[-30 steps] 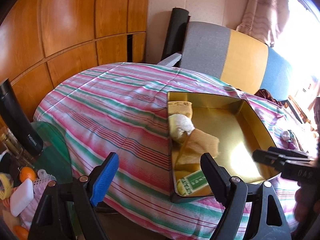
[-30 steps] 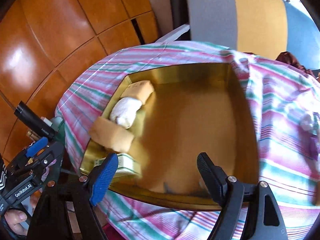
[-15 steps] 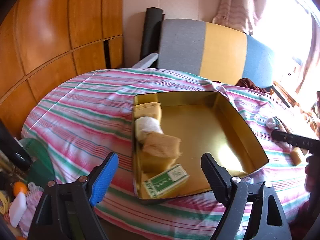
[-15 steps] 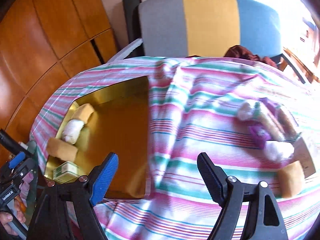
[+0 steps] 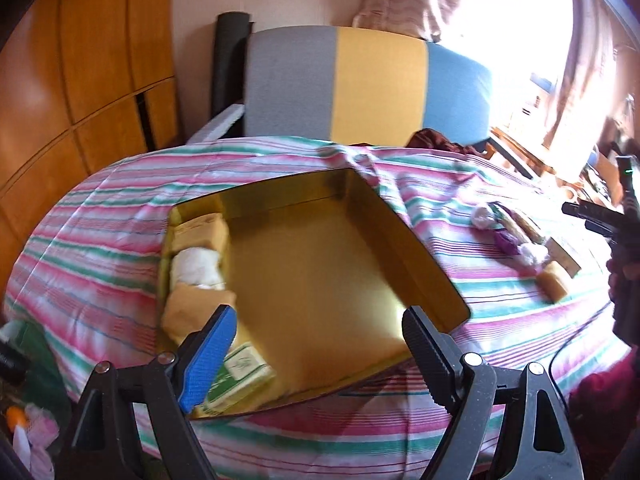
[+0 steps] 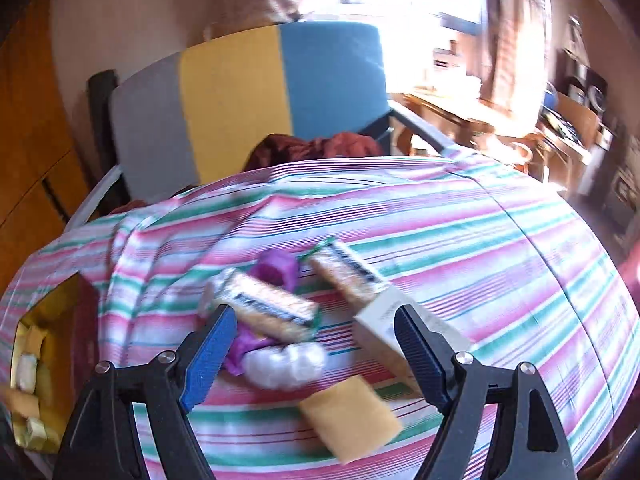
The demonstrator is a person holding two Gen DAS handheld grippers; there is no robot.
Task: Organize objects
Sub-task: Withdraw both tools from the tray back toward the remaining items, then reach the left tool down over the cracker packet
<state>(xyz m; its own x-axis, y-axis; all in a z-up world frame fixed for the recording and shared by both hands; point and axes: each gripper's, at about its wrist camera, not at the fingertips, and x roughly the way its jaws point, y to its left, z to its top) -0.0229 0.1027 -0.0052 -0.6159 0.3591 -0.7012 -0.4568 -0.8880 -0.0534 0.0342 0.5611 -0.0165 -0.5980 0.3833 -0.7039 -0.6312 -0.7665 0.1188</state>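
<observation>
Left gripper [image 5: 316,332], jaws apart and empty, above the gold tin [image 5: 320,264]; right gripper [image 6: 312,336], likewise released, above wrapped snack bars [image 6: 264,308] beside the tin.

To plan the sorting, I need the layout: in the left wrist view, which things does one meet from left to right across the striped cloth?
Packets along the tin's left wall → gold tin → purple wrapped item → tan block → right hand-held gripper.
</observation>
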